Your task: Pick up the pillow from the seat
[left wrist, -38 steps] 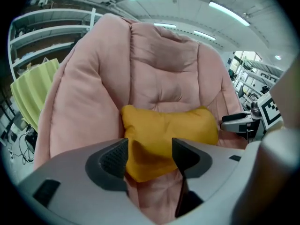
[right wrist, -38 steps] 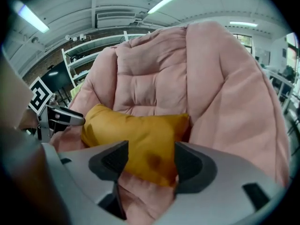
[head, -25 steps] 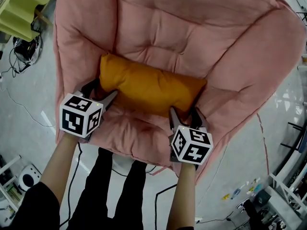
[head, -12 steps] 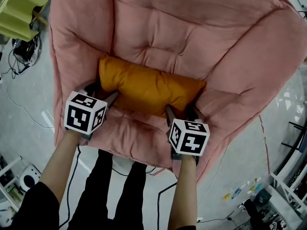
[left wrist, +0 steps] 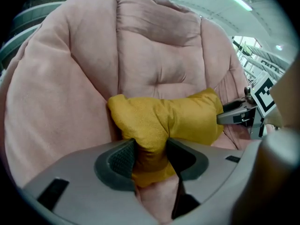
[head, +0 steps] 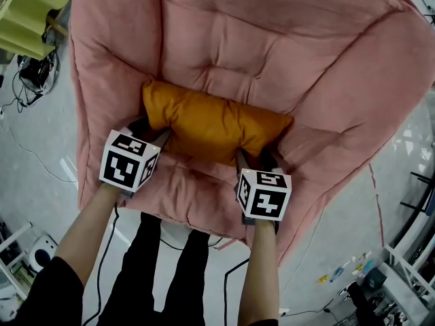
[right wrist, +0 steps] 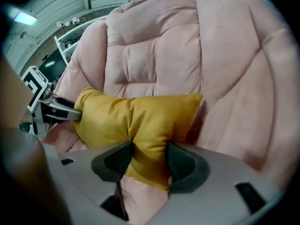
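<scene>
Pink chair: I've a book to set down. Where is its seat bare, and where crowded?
Bare: the padded back of the chair behind the pillow, and the front lip between the two tongs. Crowded: both pillow ends, where the left tongs and right tongs are closing, with its fabric pinched between them.

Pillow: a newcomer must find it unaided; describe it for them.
A big pink padded chair fills the head view. In the dip of its seat lies the pillow, a small oblong cushion. Its mustard yellow stands out against all that pink.
</scene>
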`<state>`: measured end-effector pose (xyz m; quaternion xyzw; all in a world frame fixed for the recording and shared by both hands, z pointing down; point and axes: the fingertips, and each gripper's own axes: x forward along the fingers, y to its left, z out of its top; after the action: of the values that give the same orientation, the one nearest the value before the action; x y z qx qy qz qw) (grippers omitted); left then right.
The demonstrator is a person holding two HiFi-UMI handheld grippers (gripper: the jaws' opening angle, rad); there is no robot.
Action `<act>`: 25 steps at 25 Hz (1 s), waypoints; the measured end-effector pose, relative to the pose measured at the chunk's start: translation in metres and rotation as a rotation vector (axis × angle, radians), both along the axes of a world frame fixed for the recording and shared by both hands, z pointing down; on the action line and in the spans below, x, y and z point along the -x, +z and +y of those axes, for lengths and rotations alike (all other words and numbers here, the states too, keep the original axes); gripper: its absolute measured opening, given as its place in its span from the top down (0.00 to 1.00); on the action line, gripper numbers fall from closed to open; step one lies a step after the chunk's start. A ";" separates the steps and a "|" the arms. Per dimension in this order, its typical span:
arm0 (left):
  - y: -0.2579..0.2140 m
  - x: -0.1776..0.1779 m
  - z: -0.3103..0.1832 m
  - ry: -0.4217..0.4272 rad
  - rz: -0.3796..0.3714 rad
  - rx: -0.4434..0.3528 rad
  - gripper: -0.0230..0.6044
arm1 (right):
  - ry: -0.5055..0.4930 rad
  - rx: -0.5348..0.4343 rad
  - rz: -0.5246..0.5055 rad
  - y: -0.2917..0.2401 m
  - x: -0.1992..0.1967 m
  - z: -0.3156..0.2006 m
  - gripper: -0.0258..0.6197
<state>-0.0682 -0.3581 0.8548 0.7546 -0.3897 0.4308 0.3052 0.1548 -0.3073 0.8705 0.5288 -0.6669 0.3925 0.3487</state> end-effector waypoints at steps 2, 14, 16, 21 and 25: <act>-0.002 0.000 0.002 0.010 0.002 -0.008 0.64 | -0.003 -0.016 0.000 -0.002 0.001 0.002 0.58; -0.021 -0.004 0.007 -0.005 0.031 -0.090 0.72 | 0.031 -0.122 0.031 -0.020 -0.001 0.009 0.65; -0.025 -0.006 0.009 -0.010 0.036 -0.103 0.72 | 0.037 -0.136 0.032 -0.024 -0.003 0.011 0.66; -0.036 -0.003 0.013 -0.002 0.043 -0.148 0.73 | 0.047 -0.160 0.045 -0.033 0.000 0.017 0.66; -0.043 -0.001 0.015 0.004 0.042 -0.171 0.73 | 0.056 -0.176 0.052 -0.040 0.002 0.021 0.66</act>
<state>-0.0677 -0.3432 0.8116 0.7874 -0.4171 0.3808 0.2469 0.1523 -0.2864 0.8308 0.5858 -0.6746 0.3277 0.3070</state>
